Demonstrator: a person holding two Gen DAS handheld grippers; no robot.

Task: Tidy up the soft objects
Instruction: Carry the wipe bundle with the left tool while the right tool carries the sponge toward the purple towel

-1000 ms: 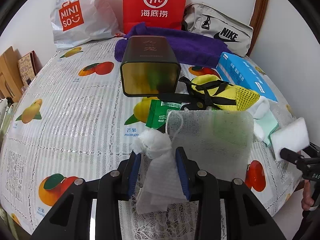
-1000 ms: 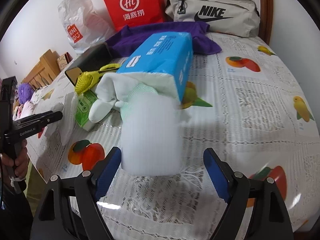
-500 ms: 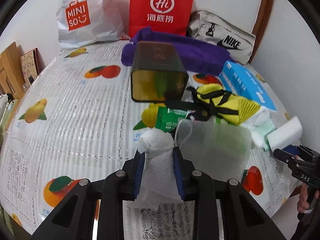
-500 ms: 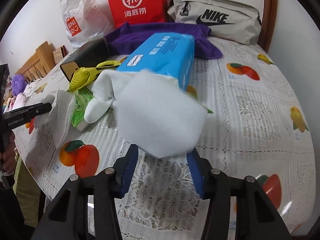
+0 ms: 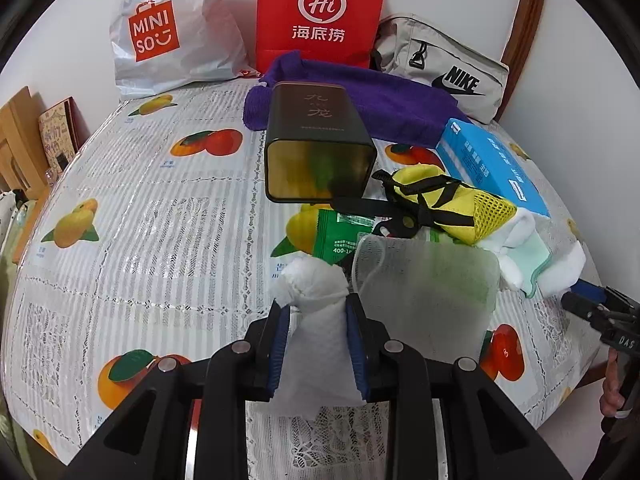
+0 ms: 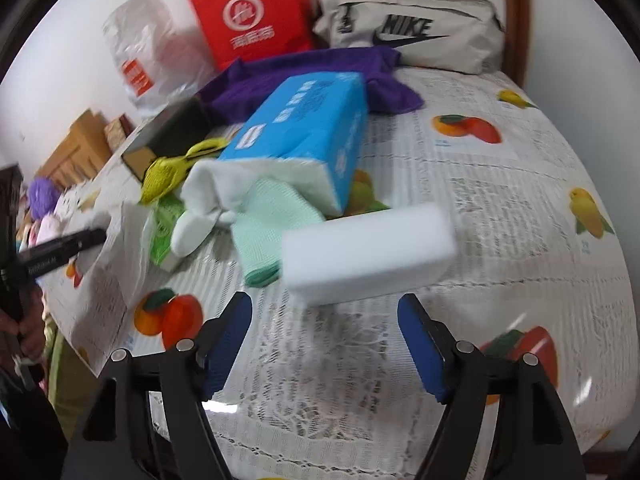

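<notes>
Two risks: your left hand-held gripper (image 5: 318, 334), clamping the tissue (image 5: 316, 320), is tearing it; the right (image 6: 325, 344), gaping, is missing the sponge (image 6: 368, 252).

Sponge (image 6: 368, 252) lies before tissue pack (image 6: 304, 140); tin (image 5: 318, 148) left of pack, towel (image 5: 360, 100) behind

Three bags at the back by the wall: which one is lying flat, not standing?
The grey Nike bag, far right of the three. It lies on its side behind the purple towel; the red paper bag and the white Miniso bag stand upright.
</notes>
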